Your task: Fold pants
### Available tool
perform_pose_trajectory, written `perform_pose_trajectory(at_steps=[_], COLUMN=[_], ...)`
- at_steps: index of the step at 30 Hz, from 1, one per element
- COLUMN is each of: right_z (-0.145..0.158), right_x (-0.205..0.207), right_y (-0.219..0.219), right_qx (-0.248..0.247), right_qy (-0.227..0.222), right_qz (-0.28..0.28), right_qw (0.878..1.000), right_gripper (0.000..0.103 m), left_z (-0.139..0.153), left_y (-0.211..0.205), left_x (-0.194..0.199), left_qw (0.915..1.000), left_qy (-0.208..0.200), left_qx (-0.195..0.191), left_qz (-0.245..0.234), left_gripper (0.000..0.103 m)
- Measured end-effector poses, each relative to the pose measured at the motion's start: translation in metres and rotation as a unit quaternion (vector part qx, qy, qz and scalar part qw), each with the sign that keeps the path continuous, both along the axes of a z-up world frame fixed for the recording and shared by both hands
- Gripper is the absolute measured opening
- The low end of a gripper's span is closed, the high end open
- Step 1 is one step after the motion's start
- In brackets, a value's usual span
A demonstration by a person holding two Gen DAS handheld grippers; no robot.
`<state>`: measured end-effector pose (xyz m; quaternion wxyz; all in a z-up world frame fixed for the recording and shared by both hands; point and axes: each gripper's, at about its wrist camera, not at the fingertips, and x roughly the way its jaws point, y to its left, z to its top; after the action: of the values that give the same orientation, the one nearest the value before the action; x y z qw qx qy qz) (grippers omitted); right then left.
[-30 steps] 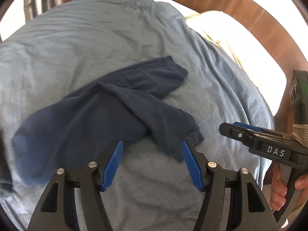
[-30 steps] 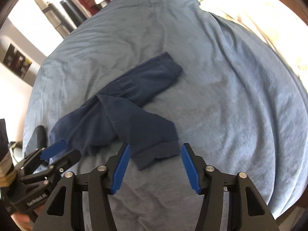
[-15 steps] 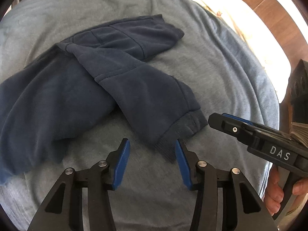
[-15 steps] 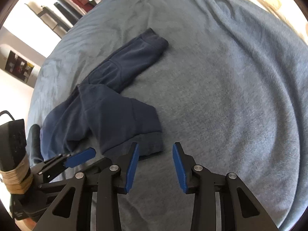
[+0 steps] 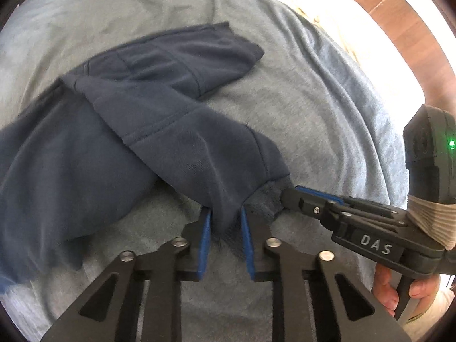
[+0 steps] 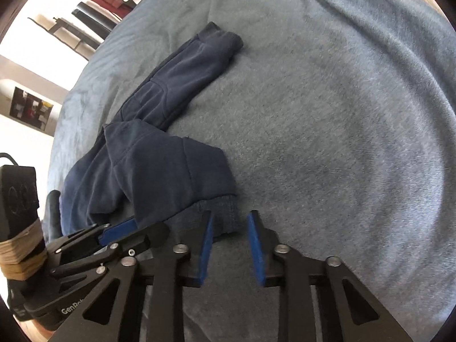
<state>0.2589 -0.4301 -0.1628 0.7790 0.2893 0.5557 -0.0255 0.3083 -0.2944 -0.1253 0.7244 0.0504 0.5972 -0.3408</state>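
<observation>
Dark navy pants (image 5: pixel 159 119) lie crumpled on a light blue bedspread (image 5: pixel 313 99), one leg crossed over the other. My left gripper (image 5: pixel 223 216) has its jaws closed narrowly on the near leg's cuff edge. My right gripper (image 6: pixel 229 222) reaches the same ribbed cuff (image 6: pixel 225 213) from the right; its blue pads stand a little apart with the cuff's corner between them. The right gripper also shows in the left wrist view (image 5: pixel 296 195), touching the cuff. The far leg (image 6: pixel 196 65) stretches away toward the upper left.
The bedspread (image 6: pixel 327 114) covers the whole bed. A wooden headboard (image 5: pixel 399 28) and a pale pillow (image 5: pixel 327 8) lie at the far right. Chairs and a dark table (image 6: pixel 85 28) stand beyond the bed's left edge.
Both grippers moved forward onto the near leg's cuff. The left jaws narrowed from wide open to a tight gap on the cuff; the right jaws also narrowed around its corner.
</observation>
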Motion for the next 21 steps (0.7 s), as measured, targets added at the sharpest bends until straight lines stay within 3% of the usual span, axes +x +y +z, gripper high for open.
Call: perform_pose_trajectory(at_steps=[2, 13, 18, 21], right_z=[0.002, 0.065, 0.072, 0.068], right_x=[0.0, 0.027, 0.059, 0.077], right_y=[-0.001, -0.027, -0.044, -0.051], right_qx=[0.0, -0.011, -0.012, -0.013], right_qy=[-0.002, -0.101, -0.126, -0.128], right_qz=[-0.002, -0.048, -0.064, -0.07], right_qw=[1.0, 0.994, 0.99, 0.989], right_gripper=[0.011, 0.008, 0.008, 0.008], left_z=[0.009, 0.068, 0.076, 0.072], left_y=[-0.002, -0.038, -0.053, -0.065], left_x=[0.004, 0.054, 0.092, 0.11], left_qw=[0.9999, 0.9941, 0.9927, 0.9924], left_qy=[-0.008, -0.088, -0.096, -0.106], left_qx=[-0.012, -0.062, -0.072, -0.058], left_qz=[-0.003, -0.014, -0.012, -0.023], left_gripper=[0.015, 0.013, 0.013, 0.013])
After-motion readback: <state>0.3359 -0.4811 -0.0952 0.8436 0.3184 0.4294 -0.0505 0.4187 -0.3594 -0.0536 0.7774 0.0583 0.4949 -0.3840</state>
